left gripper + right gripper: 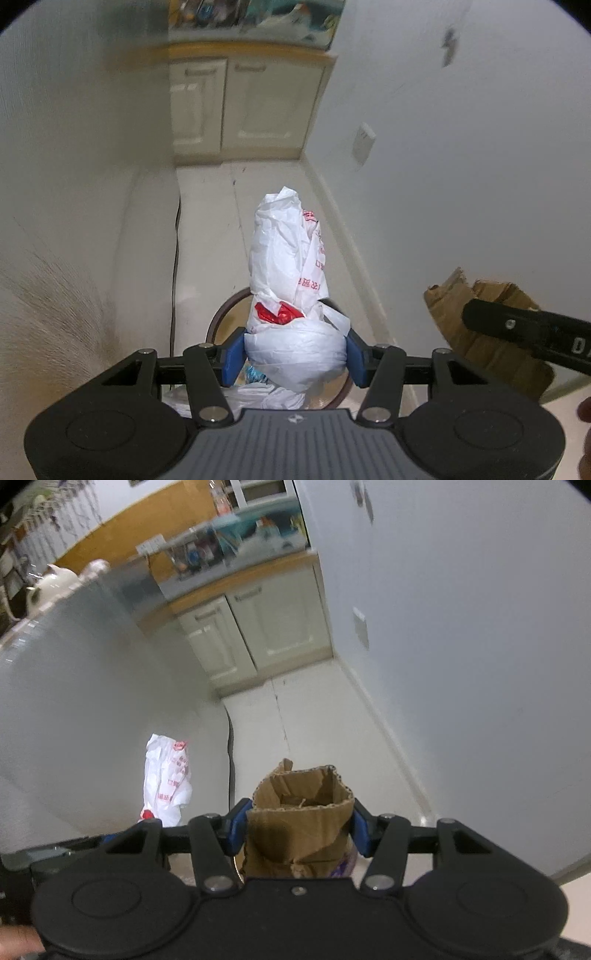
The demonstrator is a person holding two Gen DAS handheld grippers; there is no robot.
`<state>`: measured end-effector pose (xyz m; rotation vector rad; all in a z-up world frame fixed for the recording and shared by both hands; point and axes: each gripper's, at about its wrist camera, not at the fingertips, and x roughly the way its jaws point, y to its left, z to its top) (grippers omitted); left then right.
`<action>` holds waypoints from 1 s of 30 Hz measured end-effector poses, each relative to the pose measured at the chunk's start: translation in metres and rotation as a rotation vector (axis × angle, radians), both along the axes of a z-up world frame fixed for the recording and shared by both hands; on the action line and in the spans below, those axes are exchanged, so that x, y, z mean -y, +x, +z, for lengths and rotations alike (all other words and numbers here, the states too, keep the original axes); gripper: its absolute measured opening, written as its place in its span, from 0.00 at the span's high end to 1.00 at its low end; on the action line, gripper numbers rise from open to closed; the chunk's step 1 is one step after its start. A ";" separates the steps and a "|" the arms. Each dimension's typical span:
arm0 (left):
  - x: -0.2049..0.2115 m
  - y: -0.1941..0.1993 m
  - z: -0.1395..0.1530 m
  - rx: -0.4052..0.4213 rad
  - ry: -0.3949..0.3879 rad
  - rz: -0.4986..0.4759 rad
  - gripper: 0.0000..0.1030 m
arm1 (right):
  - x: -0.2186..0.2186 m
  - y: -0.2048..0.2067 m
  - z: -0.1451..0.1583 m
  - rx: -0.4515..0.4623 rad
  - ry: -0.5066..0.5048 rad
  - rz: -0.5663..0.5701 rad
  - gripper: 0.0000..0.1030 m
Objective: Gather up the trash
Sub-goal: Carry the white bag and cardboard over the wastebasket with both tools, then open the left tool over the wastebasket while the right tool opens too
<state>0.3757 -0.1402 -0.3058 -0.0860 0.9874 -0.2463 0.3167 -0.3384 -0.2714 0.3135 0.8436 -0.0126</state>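
Left gripper (295, 354): at the lower centre of the left view, it is squeezing a white plastic bag (291, 266) between its blue pads (233, 356); the jaws are closed on the bag's bulging lower part, and the bag is standing up between them toward the middle of the frame.

Right gripper (297, 830): at the lower centre of the right view, it is clamping a torn cardboard piece (301, 812), folded like an open tube; the jaws are pressing on both sides, so I judge the grip is firm.

Same things, other views: the cardboard is showing at the right edge of the left view (480, 314); the bag is showing at the lower left of the right view (168, 775).

Bin (221, 314): a round brown rim is lying just behind and below the bag in the left view, with more white plastic inside, under the gripper. I judge both pieces are being held high because they are being carried over it for dropping.

Dark cable (175, 280): it is running along the floor edge, left of the bin.

Floor (221, 206): pale, narrow, between a grey surface at left and a white wall (461, 166) at right.

Cabinet (240, 107): cream doors are closing the corridor at the upper centre, far from both grippers.

Countertop (229, 572): cluttered, blurred, at the top.
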 end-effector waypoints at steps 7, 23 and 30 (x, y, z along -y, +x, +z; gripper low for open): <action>-0.004 0.042 -0.063 -0.114 0.033 -0.005 0.46 | -0.019 0.049 -0.076 -0.127 0.045 -0.009 0.46; -0.023 0.092 -0.155 -0.300 0.049 0.025 0.46 | -0.039 0.101 -0.177 -0.305 0.031 0.080 0.46; -0.023 0.097 -0.174 -0.347 0.065 0.064 0.46 | -0.046 0.109 -0.194 -0.346 -0.032 0.101 0.46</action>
